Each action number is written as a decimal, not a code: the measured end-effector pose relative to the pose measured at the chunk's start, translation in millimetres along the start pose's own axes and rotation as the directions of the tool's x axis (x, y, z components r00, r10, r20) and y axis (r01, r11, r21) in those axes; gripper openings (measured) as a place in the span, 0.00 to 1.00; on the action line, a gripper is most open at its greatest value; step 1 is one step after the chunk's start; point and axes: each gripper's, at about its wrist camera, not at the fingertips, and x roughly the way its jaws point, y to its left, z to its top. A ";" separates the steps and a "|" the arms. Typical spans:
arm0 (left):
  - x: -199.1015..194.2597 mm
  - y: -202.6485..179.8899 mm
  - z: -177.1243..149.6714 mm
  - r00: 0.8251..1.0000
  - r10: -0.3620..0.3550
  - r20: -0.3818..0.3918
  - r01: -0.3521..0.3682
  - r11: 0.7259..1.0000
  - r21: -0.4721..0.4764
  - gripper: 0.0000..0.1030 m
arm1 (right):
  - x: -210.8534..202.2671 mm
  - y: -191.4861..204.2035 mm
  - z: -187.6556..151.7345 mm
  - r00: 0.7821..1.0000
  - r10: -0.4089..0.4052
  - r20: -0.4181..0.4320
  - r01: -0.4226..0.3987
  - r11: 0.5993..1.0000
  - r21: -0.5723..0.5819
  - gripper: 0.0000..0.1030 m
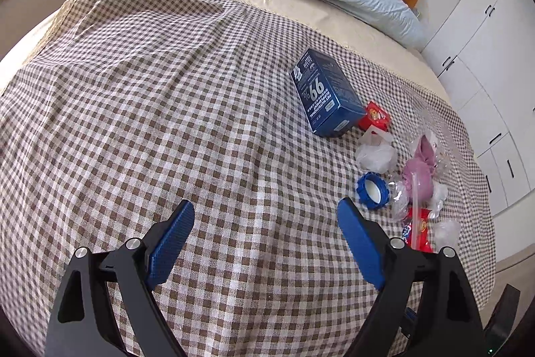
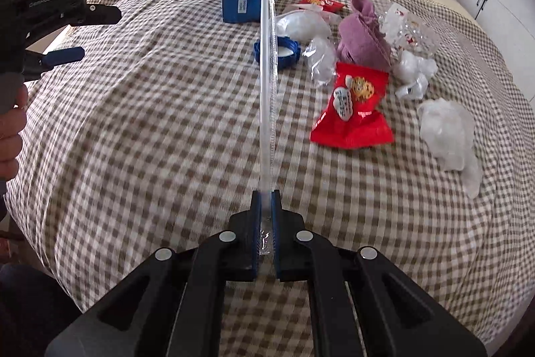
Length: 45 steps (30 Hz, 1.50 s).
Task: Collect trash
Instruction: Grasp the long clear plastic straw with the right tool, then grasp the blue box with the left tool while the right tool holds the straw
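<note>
Left wrist view: the left gripper (image 1: 265, 216) hangs over the brown checked cloth (image 1: 150, 122) on the bed, its blue pads spread wide with only cloth between them. The trash lies in a loose cluster to the right. A dark blue carton (image 1: 326, 92) lies on its side, closed, printed with "99%"; what it holds cannot be told. Just beyond its near end sits a small red packet (image 1: 376, 116). Nearer come a crumpled white plastic bag (image 1: 374, 153), a blue ribbed lid (image 1: 371, 189) lying open side up with a white inside, a pink pouch (image 1: 419, 169) among clear film, and a red wrapper (image 1: 418, 231). A wrapped straw (image 1: 414, 209) crosses in front of the wrapper.

Right wrist view: the right gripper (image 2: 266, 196) is clamped on the near end of the wrapped straw (image 2: 267, 62), a long clear sleeve with a pale tube inside, held up off the cloth and pointing away towards the carton (image 2: 242, 0). To its right lie the blue lid (image 2: 284, 52), the mauve pouch (image 2: 362, 35), its mouth gathered shut, a flat red wrapper (image 2: 354, 119) with a cartoon print, and crumpled white plastic (image 2: 448, 136). At the left edge the left gripper (image 2: 82, 32) shows with its fingers apart, a hand (image 2: 11, 129) beneath it.
</note>
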 end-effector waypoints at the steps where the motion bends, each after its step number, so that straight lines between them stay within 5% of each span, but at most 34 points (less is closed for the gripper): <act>1: 3.1 -2.3 -2.1 1.000 0.015 -0.006 -0.014 1.000 0.013 0.82 | 2.8 -3.2 -6.2 1.000 0.022 0.007 -0.022 1.000 0.019 0.15; 3: 8.5 -4.9 -5.0 0.999 0.038 -0.014 -0.038 0.999 0.031 0.82 | 2.7 -1.1 -11.9 0.999 0.026 0.027 -0.026 1.000 0.000 0.15; 7: 13.7 -6.0 -5.9 0.998 0.053 -0.022 -0.053 0.998 0.037 0.82 | -11.1 -7.4 -28.0 0.995 -0.027 0.093 0.022 0.998 0.064 0.34; 15: 9.8 -5.1 -4.6 0.999 0.034 -0.016 -0.033 0.999 0.031 0.82 | -19.5 -8.0 -29.6 0.989 0.008 0.149 -0.027 0.991 0.129 0.34; 20: 9.7 -3.5 -5.0 0.999 0.032 -0.021 -0.032 0.999 0.027 0.82 | -18.4 -5.7 -27.9 0.989 0.024 0.147 -0.042 0.992 0.122 0.06; 27: 10.8 -11.7 -4.4 0.999 0.049 0.020 -0.050 0.997 0.064 0.82 | -56.1 -12.9 -22.0 0.964 0.000 0.264 -0.041 0.988 0.150 0.05; 31: 30.0 -43.0 15.3 0.994 0.048 0.098 -0.062 0.987 0.150 0.82 | -63.1 -19.5 -20.9 0.960 -0.008 0.281 -0.040 0.986 0.164 0.05; 33: 47.9 -65.9 32.9 0.991 0.057 0.125 -0.082 0.975 0.206 0.90 | -63.4 -25.7 -21.7 0.960 -0.008 0.278 -0.044 0.983 0.180 0.05; 38: 99.5 -110.6 57.4 0.989 0.011 0.146 -0.033 0.988 0.149 0.93 | -62.2 -50.4 -20.5 0.956 -0.014 0.293 -0.057 0.971 0.231 0.05; 42: 142.0 -132.9 68.2 0.976 0.185 0.111 -0.198 0.973 0.121 0.93 | -55.8 -62.5 -19.1 0.958 0.015 0.286 -0.092 0.963 0.254 0.05; 45: 157.0 -139.0 74.0 0.964 0.231 0.134 -0.249 0.958 0.144 0.93 | -52.8 -66.3 -17.1 0.955 0.039 0.294 -0.114 0.963 0.244 0.05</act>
